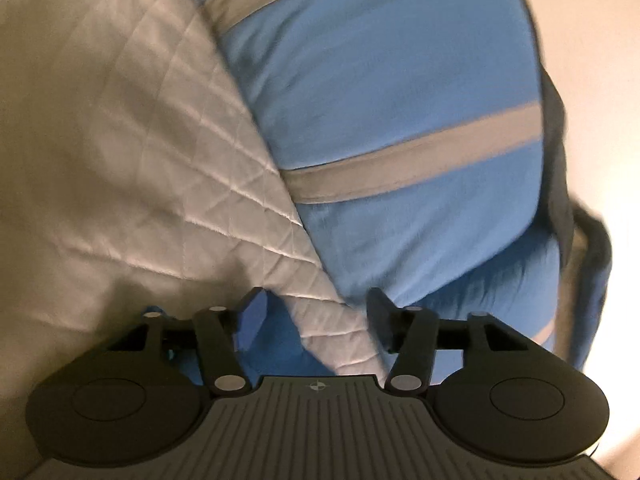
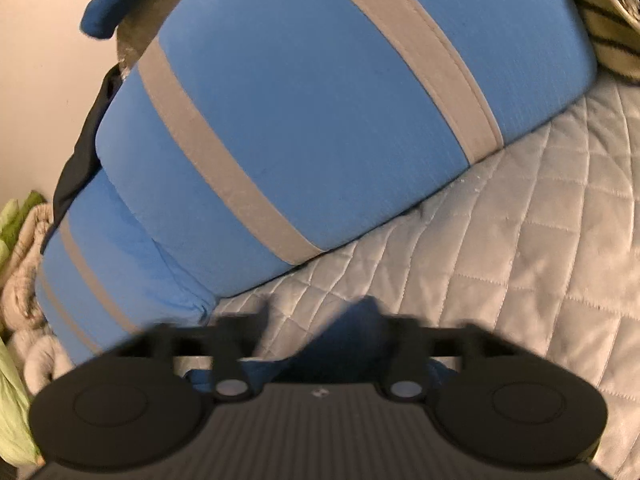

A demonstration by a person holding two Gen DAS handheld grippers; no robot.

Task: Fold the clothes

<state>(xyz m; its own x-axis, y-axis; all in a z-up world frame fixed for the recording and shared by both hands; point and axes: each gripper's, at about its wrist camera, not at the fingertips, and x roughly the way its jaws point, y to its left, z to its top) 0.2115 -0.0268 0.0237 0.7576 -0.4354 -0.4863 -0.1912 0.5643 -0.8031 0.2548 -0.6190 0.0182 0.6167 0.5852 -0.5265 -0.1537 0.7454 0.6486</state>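
Presently, we record the following.
Garment: we find a blue garment with grey bands (image 1: 384, 92) lying folded on a quilted pale cover (image 1: 120, 140); the right wrist view shows the same garment (image 2: 304, 92) on that cover (image 2: 520, 240).
Left gripper (image 1: 316, 312): we see its jaws spread wide, nothing between them; a blue fold and a corner of the quilt lie just beneath.
Right gripper (image 2: 320, 320): blurred; we see dark blue cloth bunched near its fingertips, but we cannot tell whether the jaws grip it.
Surroundings: we note a dark garment (image 2: 80, 160) under the blue one's far edge, and a striped cloth (image 2: 608, 20) at upper right.
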